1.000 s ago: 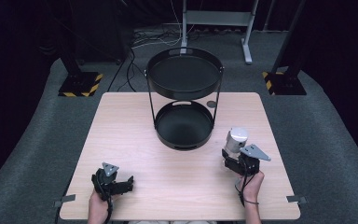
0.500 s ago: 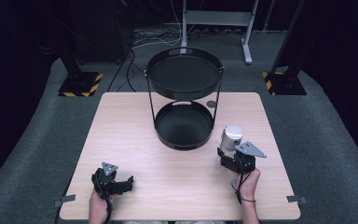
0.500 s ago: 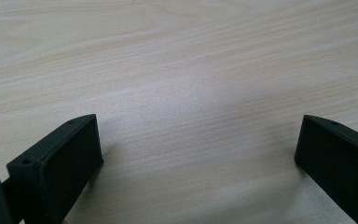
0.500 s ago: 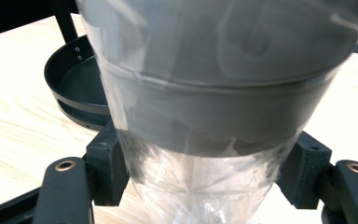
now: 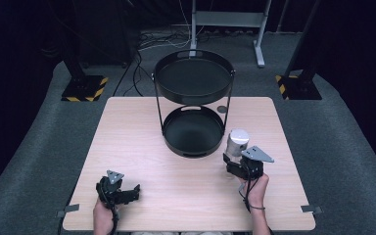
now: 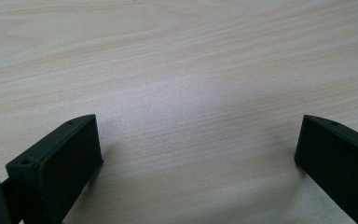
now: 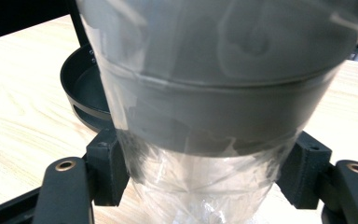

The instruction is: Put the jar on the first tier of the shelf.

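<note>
A clear plastic jar point(image 5: 236, 141) with a grey band and silvery top stands upright at the table's right. My right gripper point(image 5: 235, 157) is shut on its lower part. In the right gripper view the jar point(image 7: 205, 70) rises between the jaws of the right gripper point(image 7: 205, 175), which press on its clear base. Just left of it is the black two-tier tray stand point(image 5: 194, 102), whose lower tray point(image 5: 194, 152) rests on the table. My left gripper point(image 5: 130, 192) lies at the front left, open. The left gripper point(image 6: 198, 144) has only bare wood between its jaws.
The light wooden table point(image 5: 127, 132) has free room left of and in front of the stand. A small dark disc point(image 5: 222, 109) lies behind the stand's right post. The lower tray's rim point(image 7: 81, 84) is close to the jar's left.
My right gripper has carried the jar a little to the left, closer to the stand's lower tray. The left gripper has stayed put.
</note>
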Demonstrator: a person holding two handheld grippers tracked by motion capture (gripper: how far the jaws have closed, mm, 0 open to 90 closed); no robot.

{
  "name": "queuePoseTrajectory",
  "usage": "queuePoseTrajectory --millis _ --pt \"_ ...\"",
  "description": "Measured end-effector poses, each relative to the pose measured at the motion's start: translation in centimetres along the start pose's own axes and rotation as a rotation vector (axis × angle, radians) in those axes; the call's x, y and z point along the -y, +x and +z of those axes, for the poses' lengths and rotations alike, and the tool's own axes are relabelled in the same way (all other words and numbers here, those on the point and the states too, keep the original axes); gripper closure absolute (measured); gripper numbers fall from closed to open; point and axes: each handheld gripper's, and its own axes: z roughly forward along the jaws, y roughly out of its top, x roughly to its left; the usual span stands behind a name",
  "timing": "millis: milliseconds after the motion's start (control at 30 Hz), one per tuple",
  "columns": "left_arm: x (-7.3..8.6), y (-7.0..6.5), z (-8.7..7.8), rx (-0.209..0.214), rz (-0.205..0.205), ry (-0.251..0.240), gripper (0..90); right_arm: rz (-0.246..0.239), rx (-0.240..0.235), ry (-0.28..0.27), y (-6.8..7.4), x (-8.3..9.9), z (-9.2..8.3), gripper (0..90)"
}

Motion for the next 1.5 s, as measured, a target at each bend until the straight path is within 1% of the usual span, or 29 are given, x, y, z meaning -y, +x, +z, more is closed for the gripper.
queuePoseTrajectory --millis 100,733,1100,1267,1500 --pt "0.0 0.0 0.0 0.0 0.001 0.0 0.0 0.009 -0.005 -0.004 0.1 -0.2 0.1 29.5" --pt "0.0 0.0 0.0 0.0 0.002 -0.001 0.1 -0.016 -0.028 -0.019 1.3 -1.6 1.1 29.5" --pt "0.0 0.0 0.0 0.0 0.002 -0.001 0.1 -0.021 -0.04 -0.02 1.7 -2.1 1.6 29.5" --pt "0.0 0.0 0.0 -0.001 0.002 -0.001 0.0 -0.031 -0.043 -0.023 1.9 -2.5 1.9 29.6" --pt "0.0 0.0 0.0 -0.001 0.002 -0.001 0.1 -0.03 -0.05 -0.025 2.0 -2.9 2.2 29.6"
